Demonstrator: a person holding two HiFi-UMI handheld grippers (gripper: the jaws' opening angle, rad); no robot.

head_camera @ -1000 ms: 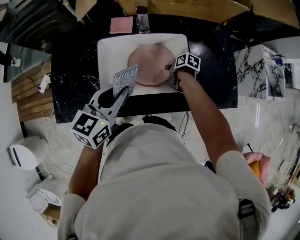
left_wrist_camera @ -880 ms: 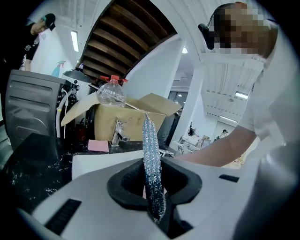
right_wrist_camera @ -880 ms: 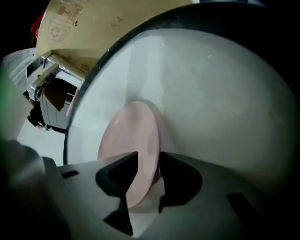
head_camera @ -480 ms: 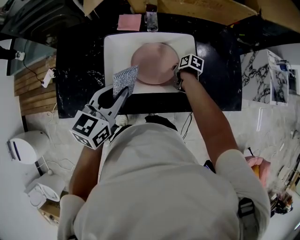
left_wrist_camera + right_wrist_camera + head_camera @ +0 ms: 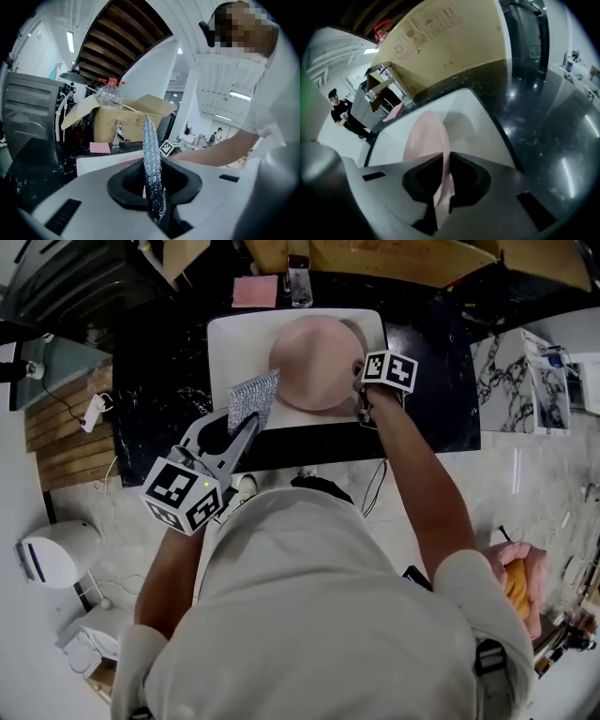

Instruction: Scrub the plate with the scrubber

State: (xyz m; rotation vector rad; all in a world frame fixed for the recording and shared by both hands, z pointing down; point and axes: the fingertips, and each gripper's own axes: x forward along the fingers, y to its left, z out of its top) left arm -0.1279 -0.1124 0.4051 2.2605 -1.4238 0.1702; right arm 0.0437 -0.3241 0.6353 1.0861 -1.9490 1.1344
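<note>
Scrubbing not yet begun: your right gripper [image 5: 362, 382], jaws just closed, pinches the plate [image 5: 314, 362] by its right rim over the sink [image 5: 230, 343]. Your left gripper [image 5: 249, 423] clamps the scrubber [image 5: 251, 397], just left of the plate.

A white sink [image 5: 220, 343] sits in a shiny black counter [image 5: 150, 399]. Behind it, a pink pad [image 5: 255, 291] lies just beside the tap [image 5: 299, 282]. A big brown box [image 5: 122, 117] stands at the back, and a clear bottle [image 5: 110, 95] shows above it.

In sink [image 5: 228, 341], plate [image 5: 317, 364]; scrubber [image 5: 251, 399] left of it.
</note>
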